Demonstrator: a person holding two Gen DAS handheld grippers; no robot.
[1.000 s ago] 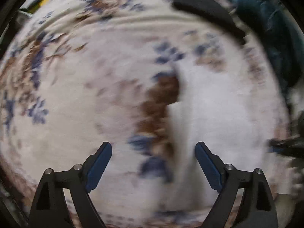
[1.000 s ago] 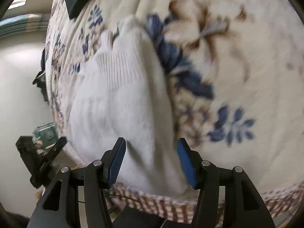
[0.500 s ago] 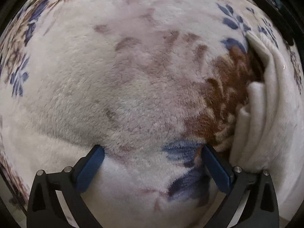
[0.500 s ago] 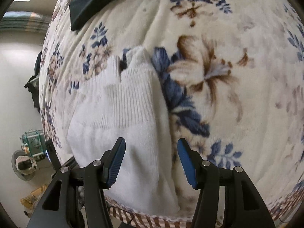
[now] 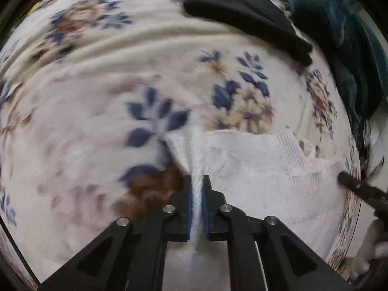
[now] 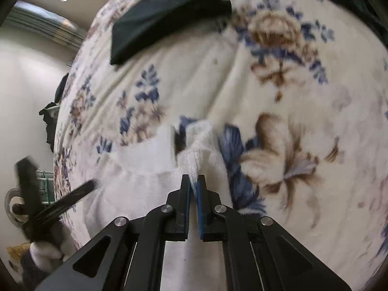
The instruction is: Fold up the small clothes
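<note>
A small white knitted garment point(image 5: 254, 169) lies on a floral fleece blanket point(image 5: 97, 84). In the left wrist view my left gripper point(image 5: 197, 181) is shut on a pinched fold at the garment's left edge, and white fabric shows between the blue pads. In the right wrist view the same garment point(image 6: 145, 189) spreads to the left. There my right gripper point(image 6: 193, 181) is shut on a ribbed white edge near a bunched corner. Both grippers point steeply down at the bed.
A folded black cloth point(image 5: 242, 17) point(image 6: 165, 19) lies further back on the blanket point(image 6: 291, 60). A dark teal fabric point(image 5: 339, 48) is piled at the right. The bed edge, a pale floor point(image 6: 24, 84) and a white-gloved hand point(image 6: 46, 252) show at the left of the right wrist view.
Both grippers were open over the garment and are now closed on its white fabric. The left one swung across the blanket to the garment's edge; the right one moved up towards the ribbed edge.
</note>
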